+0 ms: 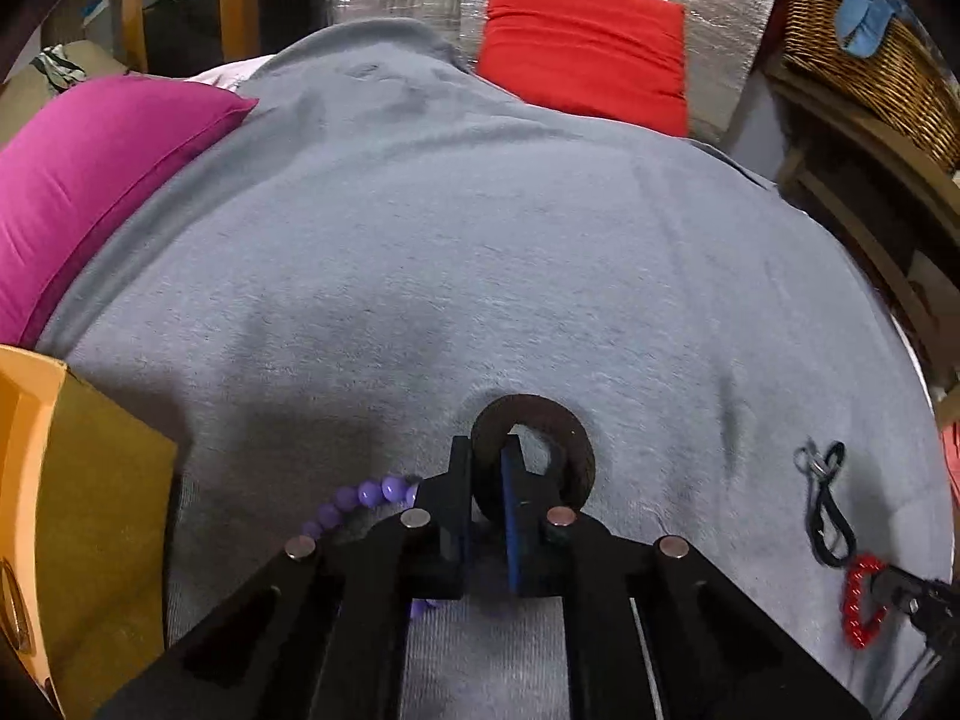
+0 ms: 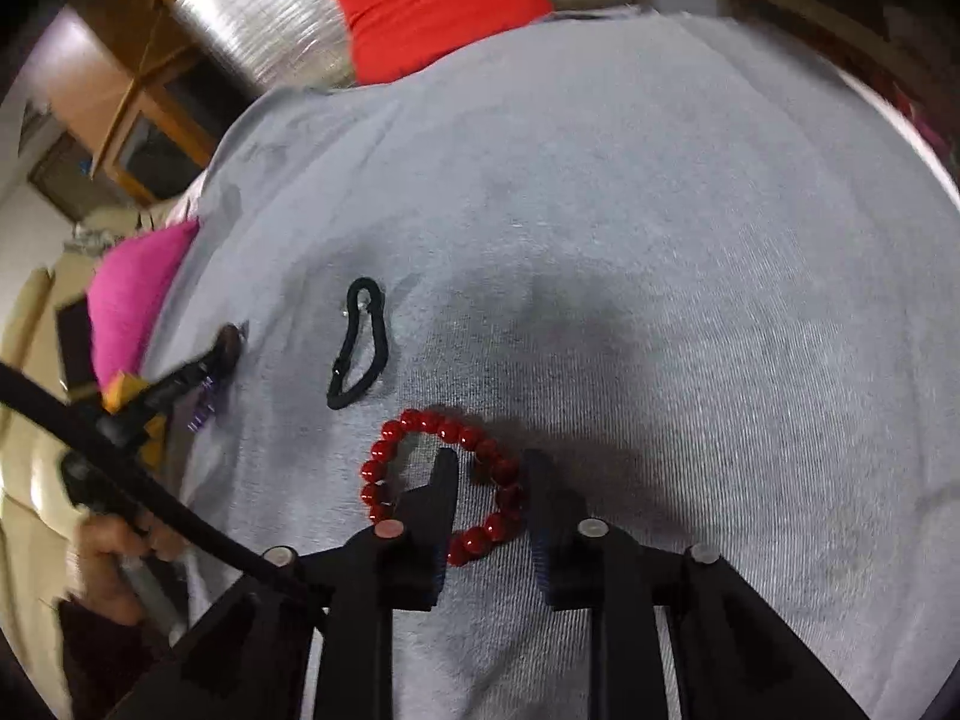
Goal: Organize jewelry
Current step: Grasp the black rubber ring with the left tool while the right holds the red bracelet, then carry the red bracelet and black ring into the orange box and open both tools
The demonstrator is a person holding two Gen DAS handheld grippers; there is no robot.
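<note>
Two tools: left tool point(image 1: 485, 468) clamps dark bangle point(image 1: 534, 450); right tool point(image 2: 489, 468) straddles red bracelet point(image 2: 441, 483).

Left wrist view looks forward and down along its fingers, close over the grey blanket point(image 1: 480, 240), red cushion point(image 1: 585, 48) at 12 o'clock, pink cushion point(image 1: 90, 180) at 10 o'clock. Right wrist view sits equally low (rolled somewhat anticlockwise), facing the same way. Shared ground: blanket, both cushions, black cord loop point(image 2: 358, 343) and red bead bracelet point(image 2: 444, 483), the latter at 4 o'clock in the left view.
</note>
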